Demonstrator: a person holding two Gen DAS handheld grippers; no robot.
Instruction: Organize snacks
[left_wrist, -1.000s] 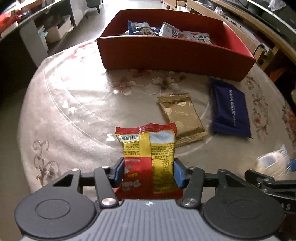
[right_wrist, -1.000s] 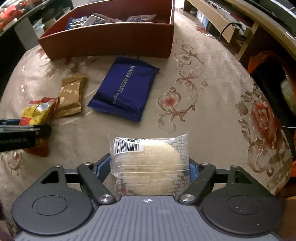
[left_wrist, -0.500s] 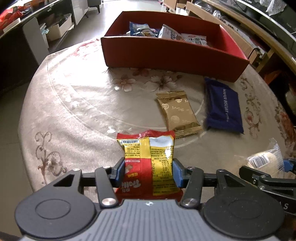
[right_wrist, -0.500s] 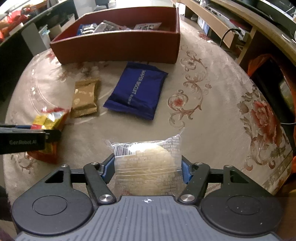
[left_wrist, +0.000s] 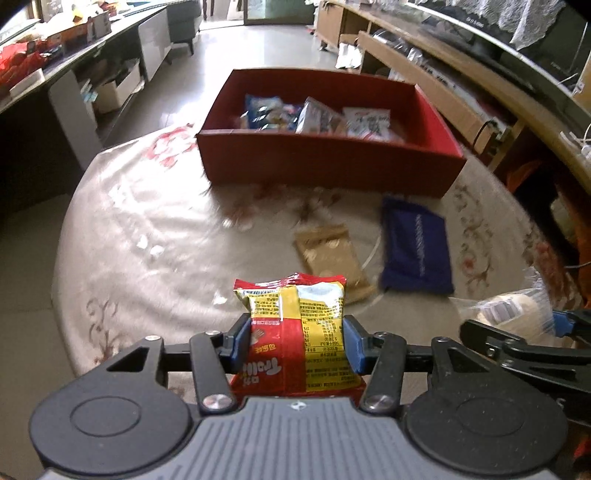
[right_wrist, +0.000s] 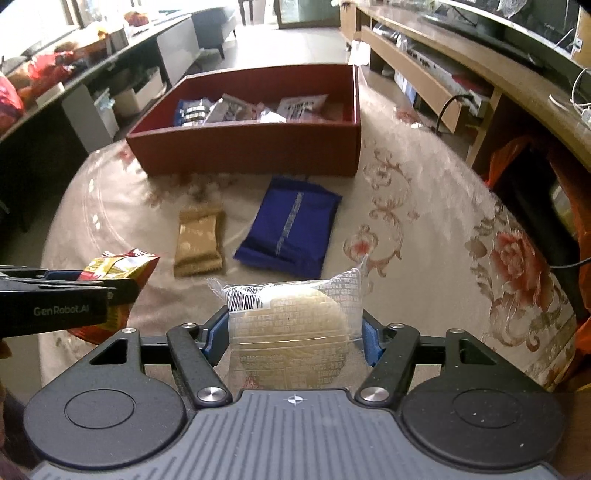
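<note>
We have the red-and-yellow snack packet (left_wrist: 295, 332) clamped upright between the blue pads of our left gripper (left_wrist: 295, 345), lifted clear of the flowered tablecloth (left_wrist: 147, 229). Our right gripper (right_wrist: 295, 341), whose jaws have just been closing, grips the clear-wrapped round cake (right_wrist: 291, 325). The gold packet (right_wrist: 199, 242) and the blue wafer pack (right_wrist: 291, 229) lie side by side before the red box (right_wrist: 251, 147). Only the right view shows the left gripper's branded side.
</note>
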